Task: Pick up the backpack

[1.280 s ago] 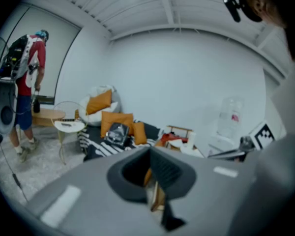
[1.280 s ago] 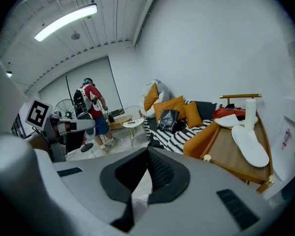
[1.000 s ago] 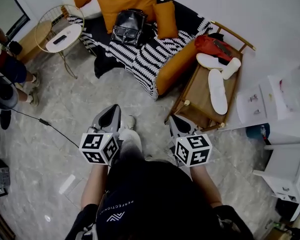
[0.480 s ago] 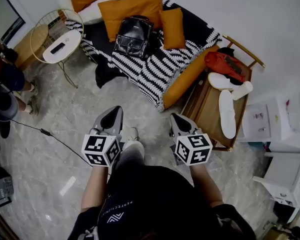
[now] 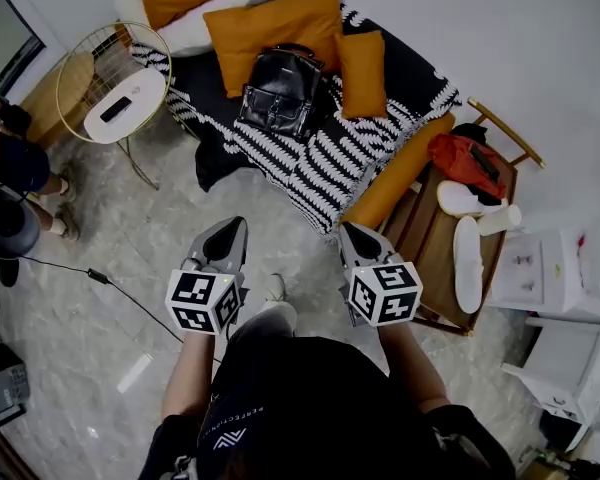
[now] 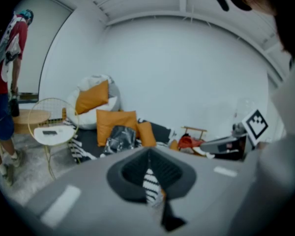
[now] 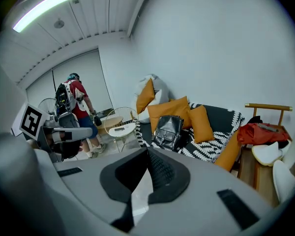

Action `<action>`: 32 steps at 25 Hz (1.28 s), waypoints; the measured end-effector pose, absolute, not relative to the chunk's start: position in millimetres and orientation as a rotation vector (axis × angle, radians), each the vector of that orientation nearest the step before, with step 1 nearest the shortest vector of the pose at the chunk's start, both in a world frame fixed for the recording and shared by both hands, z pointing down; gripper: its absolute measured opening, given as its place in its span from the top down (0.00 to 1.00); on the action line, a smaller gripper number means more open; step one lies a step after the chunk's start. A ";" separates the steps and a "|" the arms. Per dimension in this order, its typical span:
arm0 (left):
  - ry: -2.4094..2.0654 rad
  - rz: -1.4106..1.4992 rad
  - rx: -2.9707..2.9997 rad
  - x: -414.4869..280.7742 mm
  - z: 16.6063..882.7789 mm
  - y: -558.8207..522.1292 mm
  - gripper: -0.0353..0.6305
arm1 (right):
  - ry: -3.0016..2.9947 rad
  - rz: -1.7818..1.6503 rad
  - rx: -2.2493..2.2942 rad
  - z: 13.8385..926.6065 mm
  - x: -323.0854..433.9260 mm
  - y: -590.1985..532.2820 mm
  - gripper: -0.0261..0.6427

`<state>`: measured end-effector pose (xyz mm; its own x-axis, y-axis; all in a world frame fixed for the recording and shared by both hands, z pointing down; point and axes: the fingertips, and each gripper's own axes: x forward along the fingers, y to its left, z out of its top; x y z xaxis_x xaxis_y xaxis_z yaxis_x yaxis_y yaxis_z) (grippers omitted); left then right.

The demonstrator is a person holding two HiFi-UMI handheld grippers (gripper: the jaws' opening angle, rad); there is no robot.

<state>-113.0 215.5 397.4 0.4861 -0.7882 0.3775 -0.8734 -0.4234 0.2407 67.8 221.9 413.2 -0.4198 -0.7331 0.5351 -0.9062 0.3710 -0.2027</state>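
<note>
A black leather backpack (image 5: 283, 93) stands on a sofa's black-and-white zigzag blanket (image 5: 325, 163), leaning against orange cushions (image 5: 275, 23). It also shows in the left gripper view (image 6: 119, 137) and the right gripper view (image 7: 168, 131). My left gripper (image 5: 235, 228) and right gripper (image 5: 347, 231) are held side by side over the marble floor, both shut and empty. They point toward the sofa, well short of the backpack. Each gripper view shows its own jaws meeting at the tip, left gripper (image 6: 148, 154) and right gripper (image 7: 147, 151).
A round white side table (image 5: 125, 91) in a wire frame stands left of the sofa. A wooden bench (image 5: 432, 253) at right carries a red bag (image 5: 467, 161) and white slippers (image 5: 470, 263). A person (image 5: 10, 158) stands at far left, and a cable (image 5: 100, 276) crosses the floor.
The sofa and backpack have drawn closer and shifted right and down in the head view. Both grippers have come forward toward the sofa and stay shut.
</note>
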 end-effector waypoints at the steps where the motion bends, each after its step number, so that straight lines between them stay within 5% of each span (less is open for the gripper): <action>1: -1.387 0.292 2.329 -118.1 399.1 209.4 0.93 | -2.278 0.676 1.435 414.0 64.1 214.5 0.96; 32: -1.467 0.433 2.258 -189.2 441.3 -4.5 0.76 | -2.288 0.643 1.404 445.6 14.7 -45.9 0.78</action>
